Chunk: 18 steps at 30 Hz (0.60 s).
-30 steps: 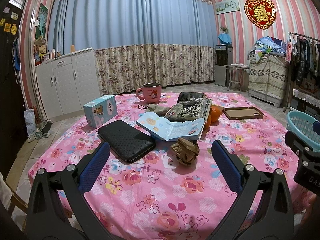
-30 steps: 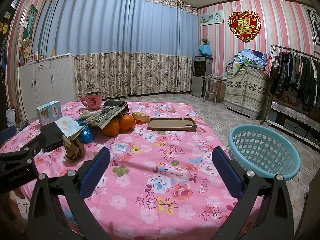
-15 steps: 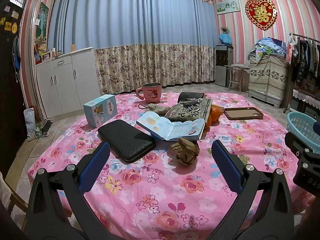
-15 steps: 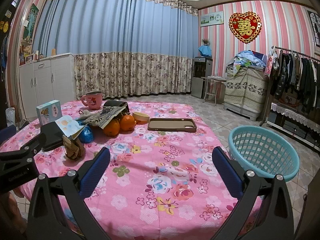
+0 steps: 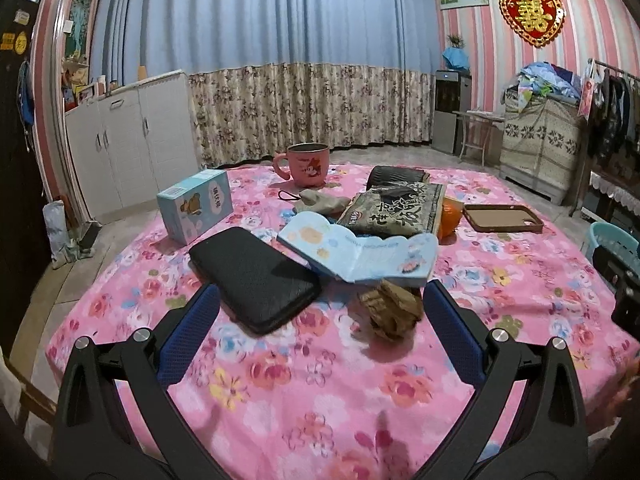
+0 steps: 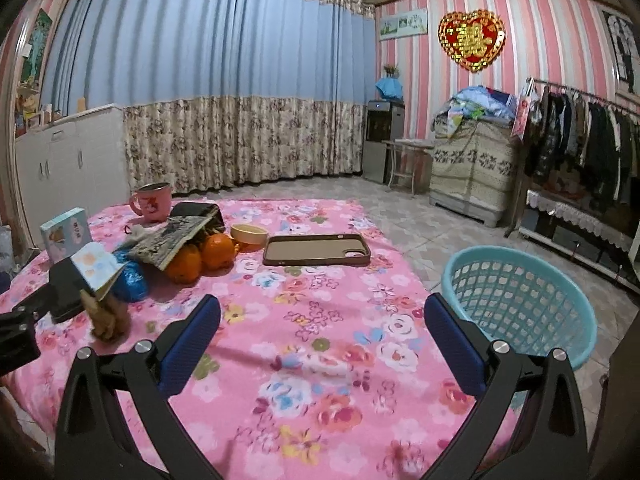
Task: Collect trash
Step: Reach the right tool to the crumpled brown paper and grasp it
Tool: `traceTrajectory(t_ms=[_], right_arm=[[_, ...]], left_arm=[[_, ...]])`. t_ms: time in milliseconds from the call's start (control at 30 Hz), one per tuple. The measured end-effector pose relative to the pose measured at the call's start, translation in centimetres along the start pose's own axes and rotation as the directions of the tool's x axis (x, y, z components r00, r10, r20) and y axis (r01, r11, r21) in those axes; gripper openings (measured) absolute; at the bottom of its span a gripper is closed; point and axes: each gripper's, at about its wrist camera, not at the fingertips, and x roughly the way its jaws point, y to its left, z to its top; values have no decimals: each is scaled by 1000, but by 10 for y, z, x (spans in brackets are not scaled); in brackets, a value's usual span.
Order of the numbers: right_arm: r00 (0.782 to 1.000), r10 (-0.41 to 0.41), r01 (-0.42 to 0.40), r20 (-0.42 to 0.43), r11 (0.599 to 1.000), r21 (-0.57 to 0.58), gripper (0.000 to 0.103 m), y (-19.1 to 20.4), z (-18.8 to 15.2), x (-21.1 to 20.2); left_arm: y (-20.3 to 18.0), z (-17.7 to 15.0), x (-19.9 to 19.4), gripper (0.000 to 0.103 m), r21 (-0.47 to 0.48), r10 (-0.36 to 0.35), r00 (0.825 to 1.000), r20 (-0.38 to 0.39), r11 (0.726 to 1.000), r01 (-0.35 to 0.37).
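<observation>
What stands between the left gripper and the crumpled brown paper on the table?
Nothing visible does. The left gripper is open, and the crumpled brown paper lies just ahead, toward its right finger. The black case lies to the left, and the open booklet behind it.

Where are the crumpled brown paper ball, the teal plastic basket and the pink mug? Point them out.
crumpled brown paper ball (image 5: 394,311), left wrist view, its middle.
teal plastic basket (image 6: 520,304), right wrist view, inner mesh wall.
pink mug (image 5: 309,165), left wrist view, front wall.

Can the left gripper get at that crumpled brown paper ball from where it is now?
Probably yes. The left gripper is open, and the crumpled brown paper ball lies just ahead, near its right finger. Bare tablecloth lies between; the black case and booklet crowd close.
</observation>
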Motion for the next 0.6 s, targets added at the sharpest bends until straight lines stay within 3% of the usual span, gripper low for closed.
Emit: traceTrajectory(t_ms=[100,200,367,500,600], right_arm=[[999,-40,40,20,999,14,99,-10,8,9],[992,-116,117,-39,993,6,99,-18,12,23],[985,-158,161,-68,986,44,99,-30,3,33],[983,-155,160,-93,986,50,99,-30,-5,38],[984,-139,145,-109,988,46,99,-26,-10,42]], left_arm=[[-7,8,8,98,-1,-8,1000,-11,1000,8],[-20,12,15,98,13,-18,1000,-6,1000,18],[-44,13,35,98,49,-46,998,-45,998,48],[-53,10,48,98,64,-53,996,-78,996,58],[-55,11,55,87,69,-61,994,-91,995,67]])
